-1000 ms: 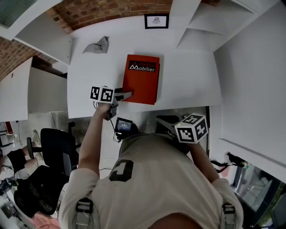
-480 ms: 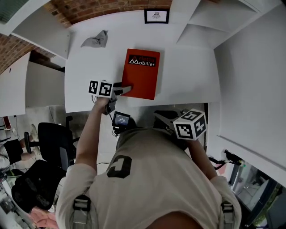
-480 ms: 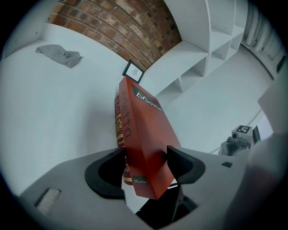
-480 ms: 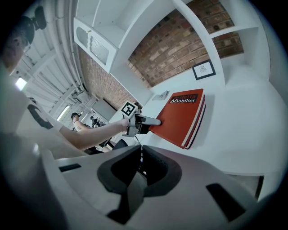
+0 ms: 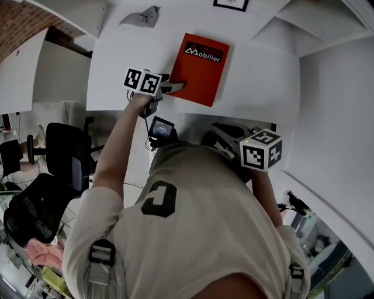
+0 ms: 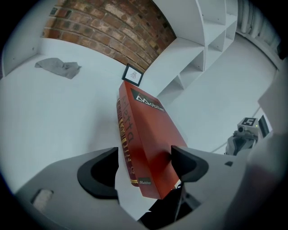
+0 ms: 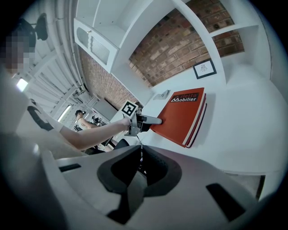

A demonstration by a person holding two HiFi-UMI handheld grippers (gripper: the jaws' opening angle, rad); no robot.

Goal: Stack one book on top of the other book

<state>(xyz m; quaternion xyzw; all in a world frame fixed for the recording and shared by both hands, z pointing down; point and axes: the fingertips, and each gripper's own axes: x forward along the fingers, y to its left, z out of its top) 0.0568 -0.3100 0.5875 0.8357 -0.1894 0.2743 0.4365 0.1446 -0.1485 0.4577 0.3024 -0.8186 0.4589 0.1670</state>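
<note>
Two red books lie stacked on the white table point(image 5: 257, 87). The top book point(image 5: 201, 69) point(image 7: 180, 112) shows the word Mobilier on its cover, and the lower book point(image 7: 198, 127) peeks out along the right edge. My left gripper point(image 5: 175, 87) point(image 6: 144, 164) is at the stack's near left corner. Its jaws have just been opening, and the red book point(image 6: 148, 143) stands between them with a thin gap on the spine side. My right gripper point(image 7: 139, 164) hangs below the table's near edge, shut and empty, and its marker cube point(image 5: 261, 150) shows.
A crumpled grey cloth point(image 5: 143, 16) point(image 6: 58, 67) lies at the table's far left. A small framed picture point(image 5: 231, 4) point(image 6: 133, 75) leans against the brick wall. White shelves point(image 6: 198, 58) rise to the right. A black office chair point(image 5: 64, 157) stands below the table's left end.
The head view has shifted, so table and books sit higher in the picture. The left gripper stays at the book's near left corner. The right gripper stays below the table edge.
</note>
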